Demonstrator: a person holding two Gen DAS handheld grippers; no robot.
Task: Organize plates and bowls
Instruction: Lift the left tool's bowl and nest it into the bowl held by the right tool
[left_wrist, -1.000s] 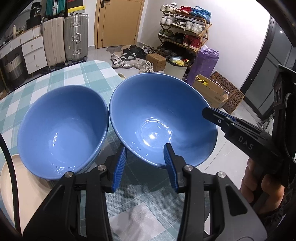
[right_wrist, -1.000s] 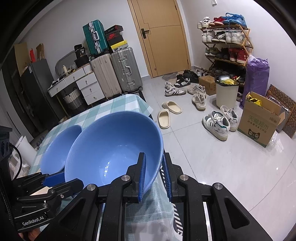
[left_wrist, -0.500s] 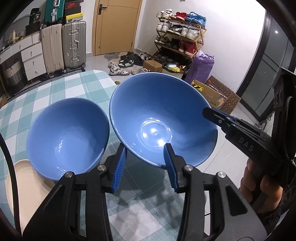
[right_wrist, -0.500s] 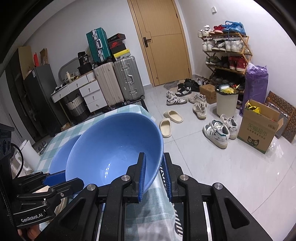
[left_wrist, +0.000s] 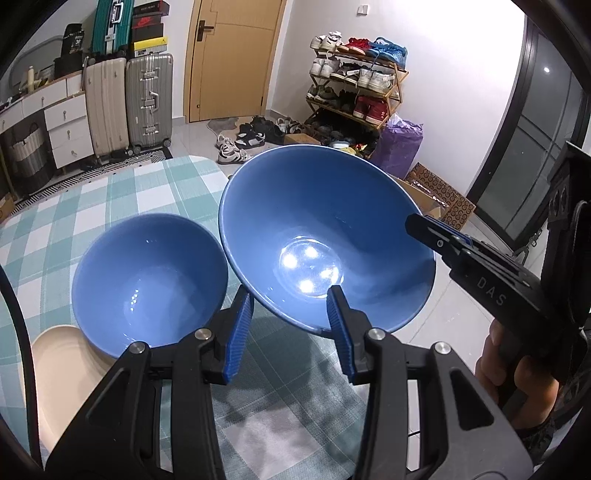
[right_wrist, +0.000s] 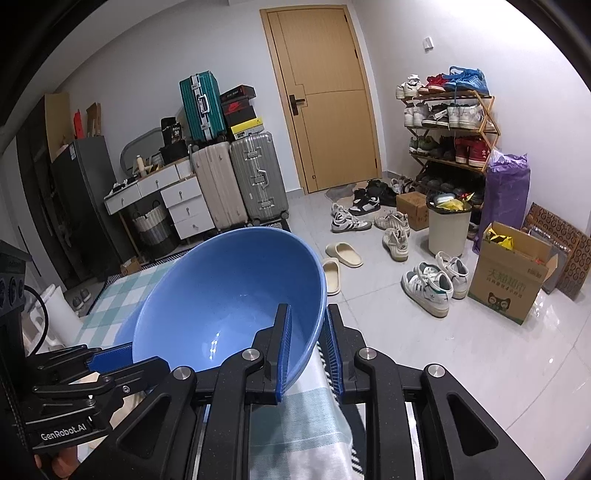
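A large blue bowl (left_wrist: 325, 221) hangs tilted in the air over the table's right edge. My left gripper (left_wrist: 290, 295) is shut on its near wall, one finger inside and one outside. My right gripper (right_wrist: 307, 310) is shut on the bowl's (right_wrist: 221, 295) right rim; its tip shows in the left wrist view as the right gripper (left_wrist: 419, 223). The left gripper (right_wrist: 110, 365) shows at the bowl's other side. Below, a smaller blue bowl (left_wrist: 147, 280) sits on a cream plate (left_wrist: 62, 369) on the checked tablecloth (left_wrist: 110, 195).
The table ends just right of the bowls, with tiled floor beyond. Loose shoes (right_wrist: 428, 288), a cardboard box (right_wrist: 506, 280) and a white bin (right_wrist: 448, 229) lie there. A shoe rack (right_wrist: 450, 125), suitcases (right_wrist: 236, 184) and drawers (right_wrist: 184, 203) line the walls.
Both grippers have risen together with the large bowl. The small bowl, plate and table have dropped away and look smaller. More of the room shows above.
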